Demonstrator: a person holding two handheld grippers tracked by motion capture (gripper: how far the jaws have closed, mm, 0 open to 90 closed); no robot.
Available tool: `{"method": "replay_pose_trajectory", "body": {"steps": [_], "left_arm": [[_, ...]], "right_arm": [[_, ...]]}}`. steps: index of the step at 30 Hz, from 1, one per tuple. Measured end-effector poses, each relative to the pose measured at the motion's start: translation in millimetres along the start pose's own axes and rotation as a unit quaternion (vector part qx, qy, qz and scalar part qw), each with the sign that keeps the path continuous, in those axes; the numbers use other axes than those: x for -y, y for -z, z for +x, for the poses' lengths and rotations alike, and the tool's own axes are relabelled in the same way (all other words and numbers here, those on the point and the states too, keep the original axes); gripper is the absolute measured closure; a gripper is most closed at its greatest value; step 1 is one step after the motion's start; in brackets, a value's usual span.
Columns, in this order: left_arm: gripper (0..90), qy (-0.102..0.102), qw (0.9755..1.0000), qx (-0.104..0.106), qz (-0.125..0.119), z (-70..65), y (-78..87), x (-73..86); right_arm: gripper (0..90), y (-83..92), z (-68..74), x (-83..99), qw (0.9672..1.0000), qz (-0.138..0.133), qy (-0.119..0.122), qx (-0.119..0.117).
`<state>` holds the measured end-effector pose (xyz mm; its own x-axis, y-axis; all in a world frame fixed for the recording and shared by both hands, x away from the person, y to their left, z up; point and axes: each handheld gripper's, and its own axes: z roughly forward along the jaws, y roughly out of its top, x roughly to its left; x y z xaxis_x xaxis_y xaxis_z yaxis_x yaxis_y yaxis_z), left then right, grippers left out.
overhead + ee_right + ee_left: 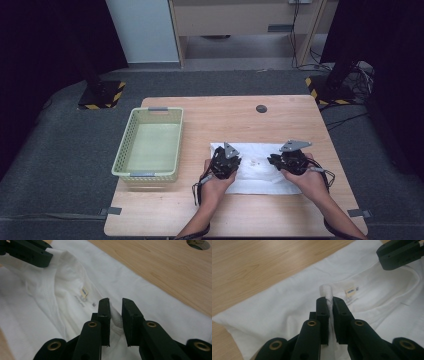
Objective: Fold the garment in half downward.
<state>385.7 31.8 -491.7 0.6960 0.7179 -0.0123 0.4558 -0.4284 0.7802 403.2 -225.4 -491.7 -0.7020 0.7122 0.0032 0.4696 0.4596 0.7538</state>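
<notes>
- Overhead, you held the left gripper (223,162) and right gripper (290,159) over the white shirt (255,172), which lay flat on the tabletop (220,120) right of the green basket (150,145).
- Next, the left gripper view showed your fingers (322,312) pinched tight on the shirt's collar (327,292).
- Finally, the right gripper view showed your fingers (103,315) nearly closed around a fold of collar (116,317).
</notes>
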Motion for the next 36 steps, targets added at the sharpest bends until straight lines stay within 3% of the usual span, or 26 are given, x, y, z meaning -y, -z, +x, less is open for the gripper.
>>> {"method": "replay_pose_trajectory", "body": {"steps": [7,10,17,20,27,29,30,36], "left_arm": [[84.0,-0.026,0.9992,0.021,-0.021,-26.4,23.8,20.4],[83.6,-0.027,0.9990,0.027,-0.023,-32.8,31.1,31.2],[83.3,-0.040,0.9984,0.041,-0.002,-49.1,34.4,53.1],[83.3,-0.047,0.9982,0.037,0.002,-53.3,34.1,56.7],[82.2,-0.034,0.9990,0.028,-0.001,-50.0,37.6,59.4],[74.0,-0.031,0.9992,0.026,0.003,-51.0,39.9,59.9],[64.1,-0.027,0.9993,0.026,0.005,-51.1,41.1,59.8],[32.1,-0.017,0.9988,0.041,0.021,-47.9,55.5,50.6]], "right_arm": [[76.4,27.4,29.5,26.9,0.9996,-0.018,0.005,-0.022],[76.1,36.9,36.8,38.4,0.9995,-0.019,0.006,-0.027],[76.2,46.5,44.1,57.0,0.9996,-0.003,0.003,-0.027],[76.4,49.7,45.9,60.4,0.9995,-0.002,0.000,-0.030],[76.2,52.3,56.5,69.7,0.9992,0.004,0.004,-0.039],[74.4,51.7,57.1,72.8,0.9991,0.008,0.005,-0.041],[70.2,52.0,57.3,74.3,0.9990,0.010,0.005,-0.043],[41.7,62.6,58.0,73.8,0.9994,-0.005,-0.007,-0.034]]}}
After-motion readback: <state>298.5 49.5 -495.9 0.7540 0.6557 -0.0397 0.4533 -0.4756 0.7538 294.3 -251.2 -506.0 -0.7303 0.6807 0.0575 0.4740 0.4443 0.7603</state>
